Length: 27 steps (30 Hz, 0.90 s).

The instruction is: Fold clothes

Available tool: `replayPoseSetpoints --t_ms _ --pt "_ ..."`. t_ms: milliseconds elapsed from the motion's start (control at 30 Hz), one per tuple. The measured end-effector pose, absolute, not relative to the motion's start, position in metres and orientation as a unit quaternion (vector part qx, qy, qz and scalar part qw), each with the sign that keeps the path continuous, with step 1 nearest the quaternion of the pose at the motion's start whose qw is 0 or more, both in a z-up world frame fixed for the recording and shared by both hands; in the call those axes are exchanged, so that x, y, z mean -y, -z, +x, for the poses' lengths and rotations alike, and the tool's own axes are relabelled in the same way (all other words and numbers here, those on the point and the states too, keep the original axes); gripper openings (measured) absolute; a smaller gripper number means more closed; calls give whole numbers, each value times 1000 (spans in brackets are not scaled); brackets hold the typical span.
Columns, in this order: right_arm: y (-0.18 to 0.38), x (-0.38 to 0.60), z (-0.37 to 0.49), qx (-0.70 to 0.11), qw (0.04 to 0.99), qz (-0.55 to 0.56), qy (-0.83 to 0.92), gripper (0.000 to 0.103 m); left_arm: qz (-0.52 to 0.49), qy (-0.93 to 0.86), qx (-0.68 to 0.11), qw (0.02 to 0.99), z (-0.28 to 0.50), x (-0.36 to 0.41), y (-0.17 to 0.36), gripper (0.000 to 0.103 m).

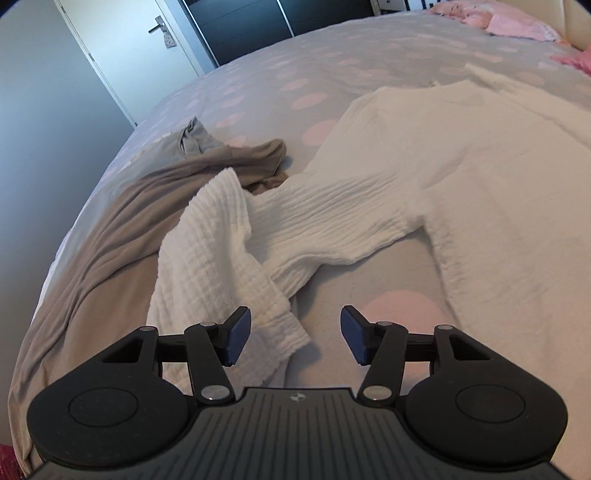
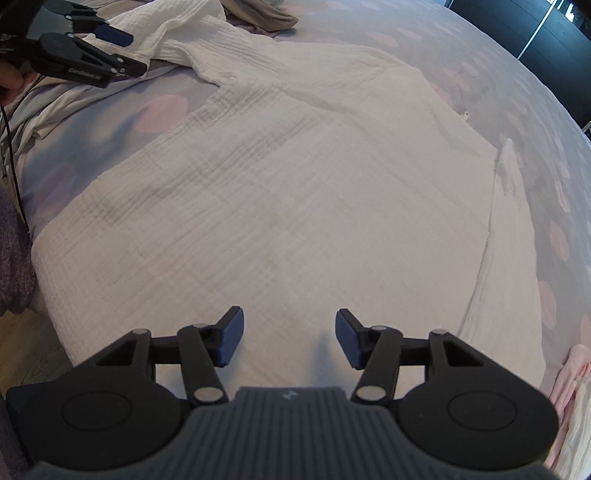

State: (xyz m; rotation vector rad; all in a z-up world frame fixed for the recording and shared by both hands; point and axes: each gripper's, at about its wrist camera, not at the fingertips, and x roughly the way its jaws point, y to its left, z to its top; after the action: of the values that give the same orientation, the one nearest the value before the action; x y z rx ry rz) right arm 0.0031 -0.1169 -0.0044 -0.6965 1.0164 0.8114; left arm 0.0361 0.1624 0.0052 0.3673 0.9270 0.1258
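Observation:
A white crinkled long-sleeved top [image 1: 480, 177] lies spread flat on the bed. Its left sleeve [image 1: 236, 251] is bent and crumpled, the cuff lying just ahead of my left gripper [image 1: 293, 334], which is open and holds nothing. In the right wrist view the top's body [image 2: 295, 192] fills the middle. My right gripper [image 2: 289, 338] hovers open over the hem end. The left gripper [image 2: 110, 37] shows at the top left, held by a hand.
A beige garment [image 1: 122, 236] lies crumpled beside the sleeve near the bed's left edge. The bedspread [image 1: 280, 74] is grey with pink dots. Pink clothes [image 1: 517, 22] lie at the far end. A door [image 1: 147, 37] and a dark wardrobe stand beyond. Wooden floor [image 2: 26, 354] shows beside the bed.

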Motion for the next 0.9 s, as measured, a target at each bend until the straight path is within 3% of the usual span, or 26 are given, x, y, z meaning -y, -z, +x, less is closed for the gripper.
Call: replayPoseSetpoints --t_ms 100,167,233,300,633,900 --pt "6 111 10 -464 739 -317 -371 60 196 -85 -449 868 46 -167 8 43" --pt "8 107 13 -462 739 -321 -371 61 201 -99 -455 862 49 -172 11 31" --pt "10 102 15 -460 737 -326 -372 62 191 -105 -457 863 50 -179 8 13" --pt "9 100 16 -460 735 -329 -375 62 163 -98 -453 871 46 -185 -4 7" --pt "2 85 16 -452 733 -322 -393 62 29 27 -407 912 14 -167 -88 5" --pt "-15 86 22 -448 756 -287 -382 62 17 176 -413 893 5 -95 -88 5"
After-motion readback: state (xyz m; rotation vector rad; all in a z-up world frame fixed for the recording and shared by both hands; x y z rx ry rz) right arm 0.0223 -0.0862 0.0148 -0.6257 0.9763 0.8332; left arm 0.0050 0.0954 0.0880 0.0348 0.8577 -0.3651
